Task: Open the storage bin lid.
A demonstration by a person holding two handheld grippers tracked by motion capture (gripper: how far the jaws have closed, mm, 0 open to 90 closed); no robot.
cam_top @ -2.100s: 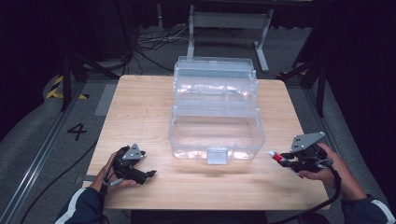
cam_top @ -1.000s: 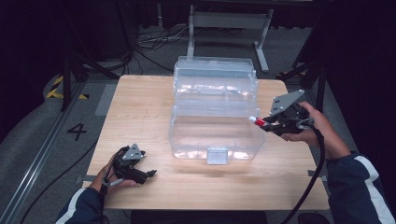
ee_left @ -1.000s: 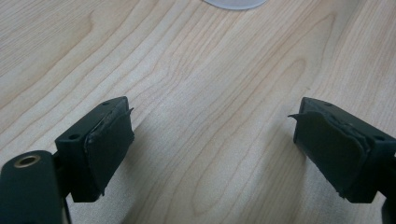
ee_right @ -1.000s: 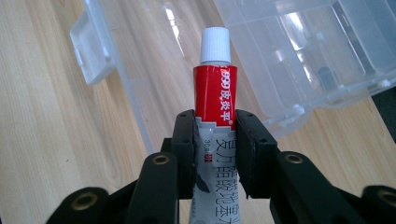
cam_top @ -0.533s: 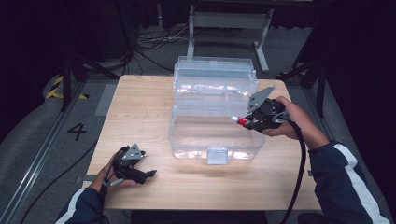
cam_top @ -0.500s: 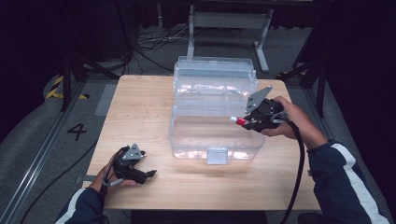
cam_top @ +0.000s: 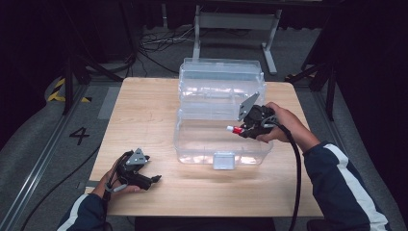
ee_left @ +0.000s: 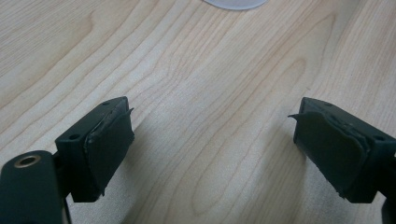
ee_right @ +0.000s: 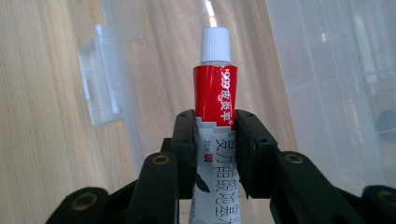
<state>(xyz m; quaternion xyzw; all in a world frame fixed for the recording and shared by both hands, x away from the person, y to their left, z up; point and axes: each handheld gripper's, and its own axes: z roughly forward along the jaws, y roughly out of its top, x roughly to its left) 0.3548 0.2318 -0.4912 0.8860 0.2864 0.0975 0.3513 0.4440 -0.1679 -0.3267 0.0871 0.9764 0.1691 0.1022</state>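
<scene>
A clear plastic storage box stands open at the table's middle, its lid swung back behind it. My right gripper hovers over the box's open right half, shut on a small red-and-white tube with a white cap. The right gripper view has the tube clamped between the two jaws, cap pointing forward above the box's inside, with the latch at the left. My left gripper rests on the table at the front left, open. Its pads stand wide apart over bare wood.
The wooden table has free surface left of the box and along the front edge. Cables and a metal stand lie on the floor beyond the far edge. A floor mark "4" sits left of the table.
My right gripper has carried the tube from the table's front right up and leftward, over the open box. The left gripper has stayed put.
</scene>
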